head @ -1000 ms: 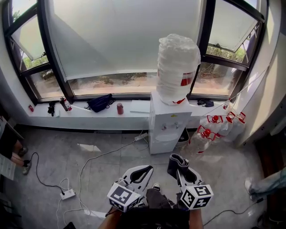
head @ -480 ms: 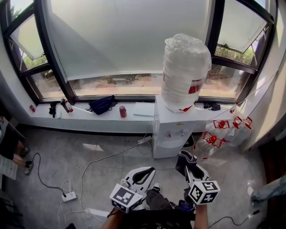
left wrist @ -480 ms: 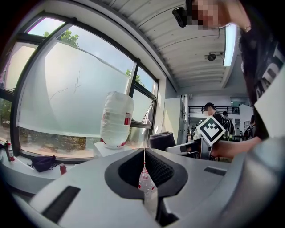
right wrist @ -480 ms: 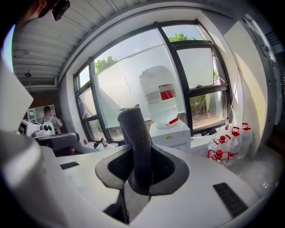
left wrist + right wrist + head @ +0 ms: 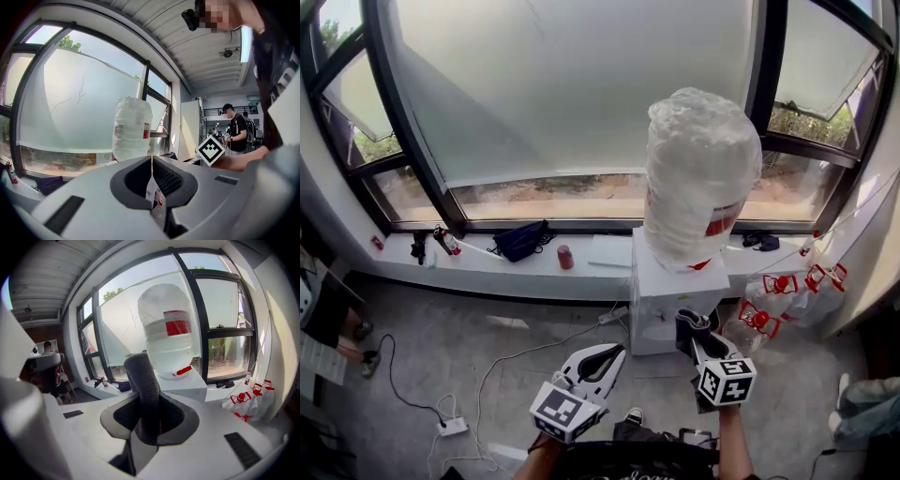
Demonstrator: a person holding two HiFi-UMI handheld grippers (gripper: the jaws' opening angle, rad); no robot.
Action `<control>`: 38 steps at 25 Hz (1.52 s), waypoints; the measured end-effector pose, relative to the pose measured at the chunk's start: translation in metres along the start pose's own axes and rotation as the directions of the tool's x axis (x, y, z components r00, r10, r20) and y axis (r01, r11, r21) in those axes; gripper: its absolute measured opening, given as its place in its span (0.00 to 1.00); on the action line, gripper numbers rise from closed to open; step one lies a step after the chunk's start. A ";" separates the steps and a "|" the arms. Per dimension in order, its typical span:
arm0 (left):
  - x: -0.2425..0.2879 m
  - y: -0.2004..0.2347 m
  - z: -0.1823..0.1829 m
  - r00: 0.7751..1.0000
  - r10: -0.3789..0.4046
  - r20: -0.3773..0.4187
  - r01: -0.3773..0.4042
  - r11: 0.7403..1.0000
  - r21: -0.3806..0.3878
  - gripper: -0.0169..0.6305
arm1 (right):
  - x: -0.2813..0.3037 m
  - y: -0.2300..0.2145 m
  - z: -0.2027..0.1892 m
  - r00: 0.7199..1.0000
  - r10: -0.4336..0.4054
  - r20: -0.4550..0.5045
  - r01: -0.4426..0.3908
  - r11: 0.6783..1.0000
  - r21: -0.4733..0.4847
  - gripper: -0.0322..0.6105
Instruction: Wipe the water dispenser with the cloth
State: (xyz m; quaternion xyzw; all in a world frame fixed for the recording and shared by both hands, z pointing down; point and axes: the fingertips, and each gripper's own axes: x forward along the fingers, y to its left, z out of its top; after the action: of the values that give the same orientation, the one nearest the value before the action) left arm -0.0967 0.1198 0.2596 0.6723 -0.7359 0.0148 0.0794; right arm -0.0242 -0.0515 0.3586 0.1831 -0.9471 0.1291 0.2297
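- Right gripper view: the right gripper [image 5: 150,420] is clenched on a dark grey cloth [image 5: 142,380] that stands up from its jaws.
- Left gripper [image 5: 152,164]: jaws pressed together.
- Near the cloth, the white water dispenser [image 5: 667,298] carries a film-wrapped bottle [image 5: 701,178].

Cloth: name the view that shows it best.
Right gripper view: the grey cloth stands up close, clamped in the right hand-held gripper. Head view shows only a small dark fold at that gripper's tip; left gripper view gives no clear sight of it.
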 end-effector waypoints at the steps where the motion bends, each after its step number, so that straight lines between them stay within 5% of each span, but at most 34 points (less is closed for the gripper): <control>1: 0.007 0.004 0.001 1.000 0.006 -0.003 -0.006 1.000 0.004 0.06 | 0.010 -0.006 0.003 1.000 0.003 -0.007 -0.003 1.000 -0.006 0.21; 8: 0.044 0.015 0.003 0.999 0.030 -0.031 -0.029 0.999 0.020 0.06 | 0.076 -0.032 0.013 0.998 0.035 -0.047 -0.034 0.999 0.015 0.21; 16: 0.059 0.030 0.002 0.995 0.074 -0.071 -0.073 0.997 0.012 0.06 | 0.154 -0.009 0.000 0.981 0.121 -0.152 -0.115 0.992 0.048 0.21; 24: 0.061 0.049 -0.007 0.993 0.049 -0.108 -0.047 0.999 0.015 0.06 | 0.204 0.006 -0.016 0.955 0.152 -0.253 -0.096 0.970 0.222 0.21; 38: 0.110 0.083 0.000 0.989 -0.107 -0.107 0.109 0.994 0.018 0.06 | 0.200 -0.064 -0.028 0.976 0.100 -0.195 0.035 0.806 0.591 0.22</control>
State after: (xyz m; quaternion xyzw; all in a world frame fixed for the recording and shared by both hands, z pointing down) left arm -0.1881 0.0187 0.2814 0.7104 -0.6929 0.0549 0.1107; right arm -0.1525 -0.1577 0.4894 0.2141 -0.8321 0.4404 0.2606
